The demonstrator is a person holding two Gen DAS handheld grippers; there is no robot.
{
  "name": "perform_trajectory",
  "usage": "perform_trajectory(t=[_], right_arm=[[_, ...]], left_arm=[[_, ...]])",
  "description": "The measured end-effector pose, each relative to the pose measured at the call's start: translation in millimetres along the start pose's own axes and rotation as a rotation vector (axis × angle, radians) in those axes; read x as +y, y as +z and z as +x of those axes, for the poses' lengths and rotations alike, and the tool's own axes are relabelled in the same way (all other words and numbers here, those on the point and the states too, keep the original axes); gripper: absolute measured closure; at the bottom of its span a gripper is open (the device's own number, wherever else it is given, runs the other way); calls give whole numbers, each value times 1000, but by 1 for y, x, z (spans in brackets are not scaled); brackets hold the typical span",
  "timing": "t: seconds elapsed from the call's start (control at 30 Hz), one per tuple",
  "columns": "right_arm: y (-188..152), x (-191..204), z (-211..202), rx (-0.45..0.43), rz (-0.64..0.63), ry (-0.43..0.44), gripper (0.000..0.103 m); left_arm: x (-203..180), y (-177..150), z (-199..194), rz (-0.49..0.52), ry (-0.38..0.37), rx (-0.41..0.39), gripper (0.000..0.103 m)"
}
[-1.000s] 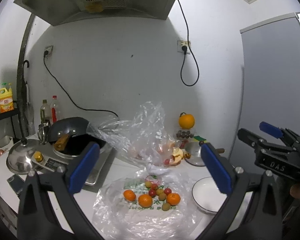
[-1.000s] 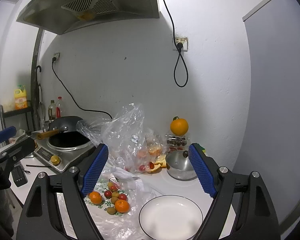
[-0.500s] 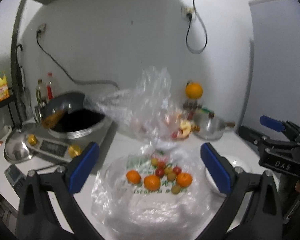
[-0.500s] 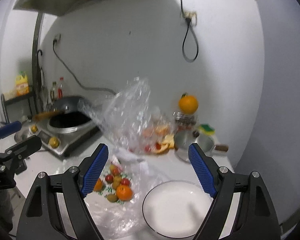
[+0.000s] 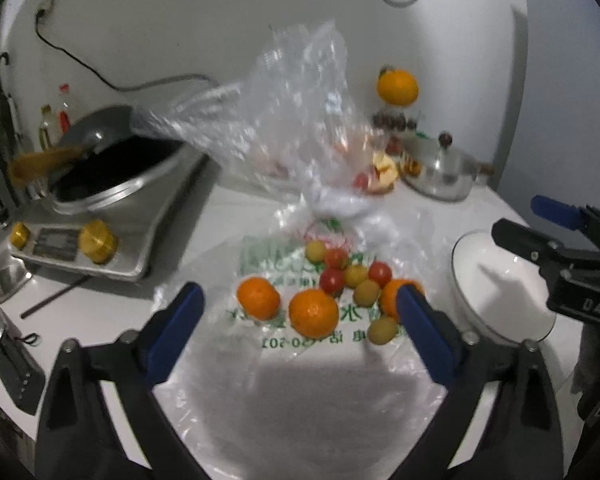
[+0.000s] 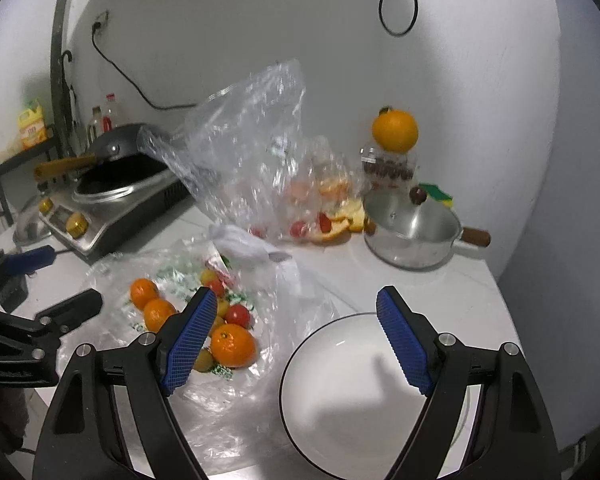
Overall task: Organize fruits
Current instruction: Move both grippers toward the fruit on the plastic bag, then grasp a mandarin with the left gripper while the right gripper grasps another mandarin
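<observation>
I'm lowering my left tool (image 5: 298,300), spread and closing on nothing, over oranges (image 5: 314,312) mid-frame; slippery bag (image 5: 300,380) risking roll-off. Right tool (image 6: 296,338) spread, empty, over plate (image 6: 340,420).

**Readable lettering**

The right gripper (image 5: 556,240), seen in the left wrist view, carries "DAS" in pale letters on its black body. The flat plastic bag (image 5: 300,360) under the fruit bears green print, seen reversed: perhaps digits like "50-502"; the rest is too blurred.
</observation>
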State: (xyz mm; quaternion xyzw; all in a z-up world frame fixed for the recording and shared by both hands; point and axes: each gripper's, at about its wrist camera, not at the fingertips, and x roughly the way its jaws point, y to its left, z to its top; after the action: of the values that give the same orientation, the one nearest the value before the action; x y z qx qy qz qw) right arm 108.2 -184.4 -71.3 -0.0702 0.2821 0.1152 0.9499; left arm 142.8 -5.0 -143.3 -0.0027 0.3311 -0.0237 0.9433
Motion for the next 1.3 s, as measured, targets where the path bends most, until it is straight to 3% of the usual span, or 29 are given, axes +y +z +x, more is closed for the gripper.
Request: perform_trajectory(t=[0.13,0.37,0.43,0.7,0.8,1.23,1.3], right_arm=[[-6,3,15,36,-15,17,21],[-12,3,38,88,-29,43,31],[-14,7,44,110,-42,62,37],[-18,25,67,168,-82,131,42],[-21,32,77,194,-96,141,42],[-32,51,118,302,-152,127,42],[-34,54,123,321,-159,127,55]], left_arm=[[0,-5,26,14,-4,55,11],[-3,-10,64,49,-23,143,41],[-3,-11,71,54,-28,158,42],[-7,-18,89,55,-97,220,56],[-3,-21,94,36,-116,240,57],[17,-22,82,9,-135,186,57],[19,-20,78,4,-134,177,57]])
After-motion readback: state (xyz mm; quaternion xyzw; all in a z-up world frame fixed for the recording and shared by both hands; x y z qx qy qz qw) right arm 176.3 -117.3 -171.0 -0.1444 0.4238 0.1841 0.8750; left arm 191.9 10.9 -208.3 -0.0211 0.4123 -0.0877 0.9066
